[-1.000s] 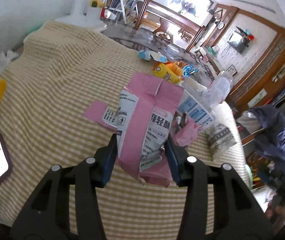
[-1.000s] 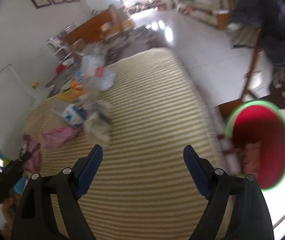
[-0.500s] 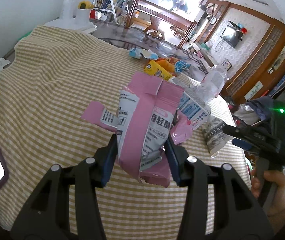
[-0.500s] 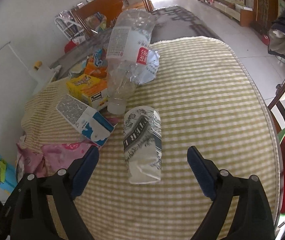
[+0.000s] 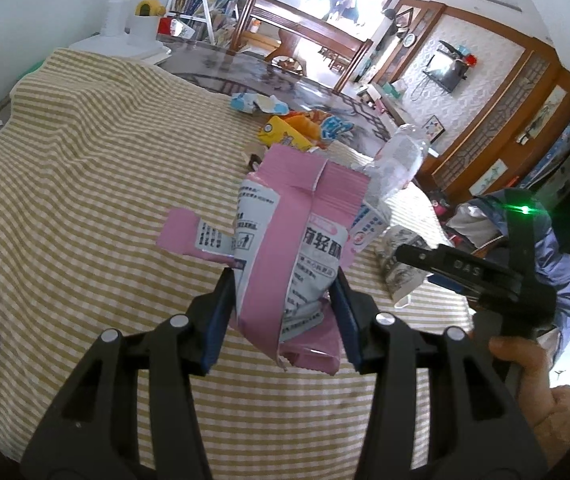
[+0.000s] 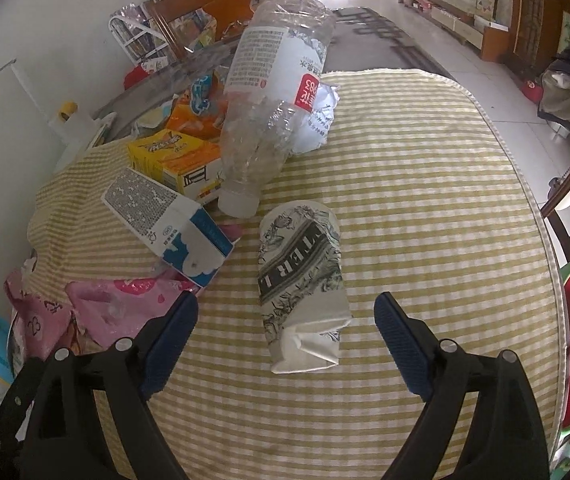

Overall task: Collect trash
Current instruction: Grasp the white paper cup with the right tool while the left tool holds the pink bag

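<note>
Left gripper [image 5: 283,300] is clamped on the pink wrapper [image 5: 289,248], lifted above the checked tablecloth [image 5: 85,184], while the right gripper [image 6: 285,320] hangs wide open and empty, crushed paper cup [image 6: 301,284] at twelve o'clock between its fingers.

Bare checked cloth lies right of the crushed paper cup [image 6: 301,280] on the bench [image 6: 425,184]. To its left, a milk carton [image 6: 173,224], plastic bottle [image 6: 269,92] and pink wrapper [image 6: 117,300] crowd in.
</note>
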`<state>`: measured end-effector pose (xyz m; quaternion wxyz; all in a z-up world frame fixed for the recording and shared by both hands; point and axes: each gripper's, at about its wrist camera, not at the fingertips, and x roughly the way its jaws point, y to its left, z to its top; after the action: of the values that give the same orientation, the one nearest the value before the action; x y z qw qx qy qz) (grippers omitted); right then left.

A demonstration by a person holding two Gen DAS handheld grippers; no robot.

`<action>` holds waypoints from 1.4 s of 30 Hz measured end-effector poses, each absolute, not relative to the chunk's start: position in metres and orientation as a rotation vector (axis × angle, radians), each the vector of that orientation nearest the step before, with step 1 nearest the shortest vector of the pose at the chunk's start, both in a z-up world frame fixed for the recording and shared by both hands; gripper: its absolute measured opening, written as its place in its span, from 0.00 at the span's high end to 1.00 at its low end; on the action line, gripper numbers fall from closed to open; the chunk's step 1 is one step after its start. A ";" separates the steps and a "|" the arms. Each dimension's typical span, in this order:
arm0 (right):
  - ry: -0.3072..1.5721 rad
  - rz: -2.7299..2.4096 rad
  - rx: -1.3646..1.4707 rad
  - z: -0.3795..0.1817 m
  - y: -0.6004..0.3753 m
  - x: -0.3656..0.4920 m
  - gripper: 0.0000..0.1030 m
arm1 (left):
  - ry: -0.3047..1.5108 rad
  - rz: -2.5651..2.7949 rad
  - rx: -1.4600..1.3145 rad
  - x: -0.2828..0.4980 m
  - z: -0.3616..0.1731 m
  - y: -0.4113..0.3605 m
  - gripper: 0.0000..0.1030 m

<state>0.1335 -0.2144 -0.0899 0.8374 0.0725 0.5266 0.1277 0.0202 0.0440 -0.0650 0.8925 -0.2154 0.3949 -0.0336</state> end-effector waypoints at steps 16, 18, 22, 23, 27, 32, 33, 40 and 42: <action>1.106 0.246 0.136 -0.102 -0.201 0.149 0.16 | 0.833 -0.118 -0.518 0.023 -0.070 0.046 0.54; 1.105 0.245 0.134 -0.102 -0.200 0.149 0.16 | 0.832 -0.122 -0.518 0.023 -0.069 0.045 0.54; 1.101 0.246 0.135 -0.102 -0.200 0.149 0.16 | 0.832 -0.122 -0.518 0.023 -0.069 0.045 0.54; 1.100 0.247 0.136 -0.103 -0.199 0.151 0.16 | 0.833 -0.122 -0.517 0.023 -0.069 0.045 0.54; 1.095 0.247 0.142 -0.103 -0.200 0.150 0.16 | 0.832 -0.122 -0.516 0.023 -0.069 0.045 0.54; 1.093 0.250 0.158 -0.103 -0.203 0.149 0.16 | 0.833 -0.116 -0.514 0.023 -0.070 0.046 0.54; 1.091 0.251 0.161 -0.102 -0.203 0.148 0.16 | 0.834 -0.115 -0.514 0.023 -0.070 0.046 0.54; 1.075 0.289 0.077 -0.095 -0.195 0.140 0.66 | 0.832 -0.100 -0.493 0.023 -0.070 0.045 0.54; 1.061 0.313 0.073 -0.090 -0.195 0.134 0.75 | 0.833 -0.096 -0.482 0.023 -0.070 0.044 0.54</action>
<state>0.1344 -0.1953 -0.0900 0.8502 0.0348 0.5038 0.1488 0.0228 0.0442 -0.0702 0.8853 -0.2317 0.4005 -0.0461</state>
